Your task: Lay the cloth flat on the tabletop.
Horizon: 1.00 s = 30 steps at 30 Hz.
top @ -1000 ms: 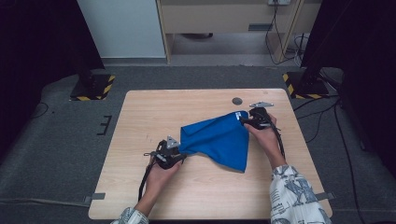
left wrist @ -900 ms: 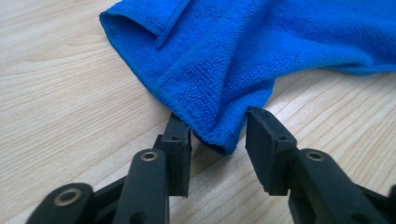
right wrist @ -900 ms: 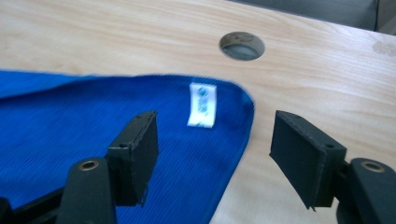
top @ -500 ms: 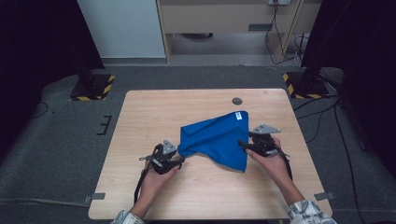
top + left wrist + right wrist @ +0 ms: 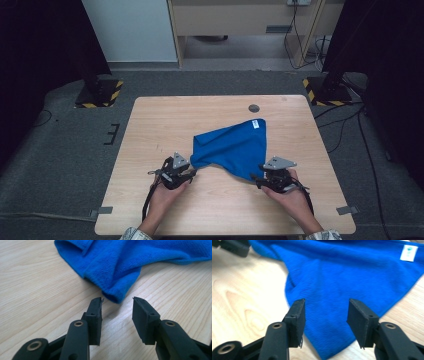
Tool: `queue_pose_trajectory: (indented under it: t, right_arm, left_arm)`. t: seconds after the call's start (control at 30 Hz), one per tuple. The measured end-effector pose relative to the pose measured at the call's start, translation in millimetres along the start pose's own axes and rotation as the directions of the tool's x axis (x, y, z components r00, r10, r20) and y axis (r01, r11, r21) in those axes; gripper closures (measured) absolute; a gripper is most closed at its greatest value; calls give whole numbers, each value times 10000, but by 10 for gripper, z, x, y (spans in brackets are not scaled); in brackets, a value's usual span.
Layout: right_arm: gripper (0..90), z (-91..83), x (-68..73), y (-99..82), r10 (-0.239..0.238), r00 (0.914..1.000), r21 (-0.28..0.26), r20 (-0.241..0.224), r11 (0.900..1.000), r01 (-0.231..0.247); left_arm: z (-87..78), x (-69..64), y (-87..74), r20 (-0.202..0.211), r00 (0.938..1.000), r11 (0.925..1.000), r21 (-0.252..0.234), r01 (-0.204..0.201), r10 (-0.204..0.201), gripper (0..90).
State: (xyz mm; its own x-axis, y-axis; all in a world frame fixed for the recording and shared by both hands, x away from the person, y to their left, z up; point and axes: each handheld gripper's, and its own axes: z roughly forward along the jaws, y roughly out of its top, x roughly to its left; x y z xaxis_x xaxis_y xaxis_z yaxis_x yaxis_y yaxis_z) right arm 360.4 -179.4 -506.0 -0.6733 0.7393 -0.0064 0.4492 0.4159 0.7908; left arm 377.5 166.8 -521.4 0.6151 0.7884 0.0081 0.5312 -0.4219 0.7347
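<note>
- A blue cloth (image 5: 232, 149) lies crumpled on the wooden tabletop (image 5: 150, 120), right of the middle and nearer the person's edge than the far one.
- One corner of the cloth points toward the far right corner of the tabletop and carries a small white label (image 5: 256, 123); in the right claw's view the label (image 5: 408, 253) sits at the upper right.
- The left claw (image 5: 190, 172) lies low on the tabletop near the front edge, left of centre, held in the person's left hand (image 5: 167, 192).
- Seen along the left claw (image 5: 117, 305), its jaws stand apart with a folded corner of the cloth (image 5: 117, 267) just ahead of the tips; the pads are not pressing on the fabric, so it is released. Its jaws have just been closing a little.
- The right claw (image 5: 261, 180) sits toward the front right of the tabletop, in the person's right hand (image 5: 292, 197), at the cloth's near point.
- Seen along the right claw (image 5: 325, 306), the jaws are spread over the near corner of the cloth (image 5: 342, 277), which lies flat beneath and between them; the pads do not pinch it, so it is released too. Its jaws have just been closing.
- A small dark round hole (image 5: 254, 108) marks the tabletop near the far edge, beyond the cloth.
</note>
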Motion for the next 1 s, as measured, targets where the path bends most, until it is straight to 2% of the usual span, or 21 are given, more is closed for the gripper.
queue_pose_trajectory:
  t: [0.27,0.43,0.53,0.67,0.77,0.83,1.0]
  right_arm:
    - [429,83,119,-24,-650,9979,426,66,9970,647]
    - [506,124,136,-38,-863,9963,619,8,9944,860]
    - [515,147,151,-47,-1058,9944,715,-27,9918,1057]
    - [613,175,175,-61,-1357,9907,898,-64,9867,1357]
    - [763,182,159,-65,-1347,9909,1088,-15,9850,1340]
    - [831,175,135,-65,-1270,9919,1152,-25,9853,1264]
    - [864,115,72,-55,-907,9958,1057,-77,9902,910]
  left_arm:
    - [53,-11,42,124,9997,9997,-94,218,-216,671]
    - [87,-6,58,163,9994,9995,-104,311,-309,742]
    - [91,-9,66,214,9993,9994,-128,310,-307,777]
    - [92,2,89,254,9988,9988,-252,424,-417,822]
    - [97,4,93,327,9986,9988,-241,417,-409,853]
    - [82,11,95,357,9985,9987,-279,415,-405,862]
    - [-17,31,113,459,9978,9975,-510,496,-473,880]
